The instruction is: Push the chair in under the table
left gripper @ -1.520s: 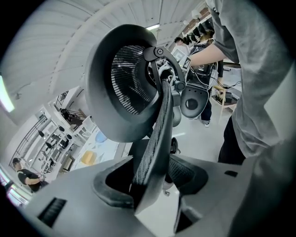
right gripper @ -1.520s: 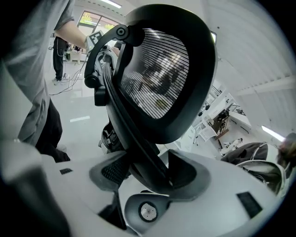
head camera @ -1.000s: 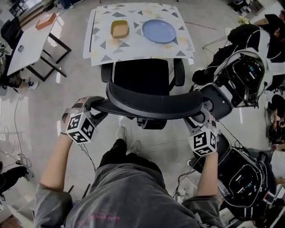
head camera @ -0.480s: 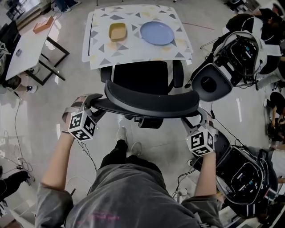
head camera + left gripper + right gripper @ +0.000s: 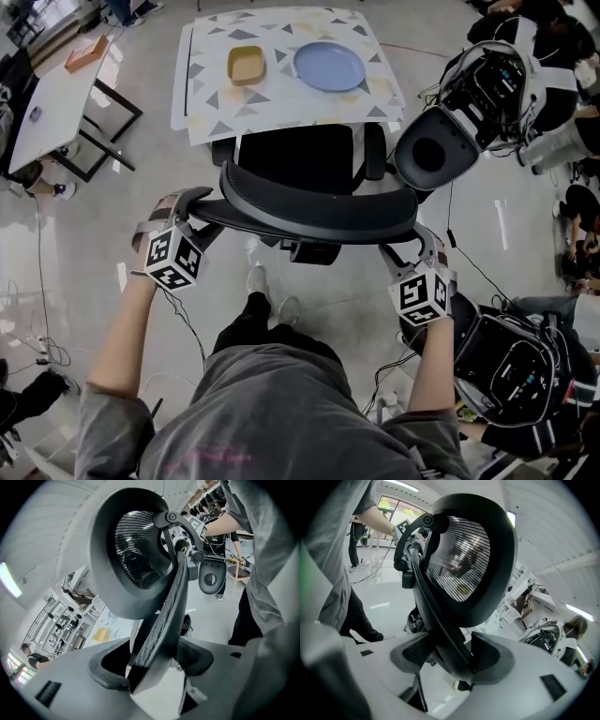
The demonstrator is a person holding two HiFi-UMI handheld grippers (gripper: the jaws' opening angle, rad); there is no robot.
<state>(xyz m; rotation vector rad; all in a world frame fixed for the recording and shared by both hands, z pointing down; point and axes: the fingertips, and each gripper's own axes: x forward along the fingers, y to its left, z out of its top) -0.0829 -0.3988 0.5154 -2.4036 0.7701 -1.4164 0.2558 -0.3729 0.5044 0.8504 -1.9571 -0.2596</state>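
Black office chair (image 5: 298, 161) stands w/ its front at the near edge of the table (image 5: 281, 105); the far rim of the seat and the armrest tips reach under the tabletop, most of the seat is out in the open; the mesh backrest (image 5: 319, 214) is on the person's side, curved across the head view.

Table has a triangle-pattern cover; a yellow dish (image 5: 246, 64) and a blue plate (image 5: 329, 66) sit side by side on it, near each other, not touching.

L gripper (image 5: 195, 214) is at the left end of the backrest's top rim; its jaws are opening; in the left gripper view the rim edge runs down btw them, w/ a dark gap showing beside the pad (image 5: 110, 667) on that view's left, so no squeeze on the rim; wide claw, rim inside it.

R gripper (image 5: 412, 248) is at the right end of the same rim; in the right gripper view the rim fills the space btw the jaws, and the pad (image 5: 490, 656) sits tight against it; claw clamped on the backrest.

Both forearms reach forward from a grey shirt; a pale shoe (image 5: 255, 279) shows on the floor just behind the chair base; a second, white table (image 5: 52, 108) stands well apart at far left.
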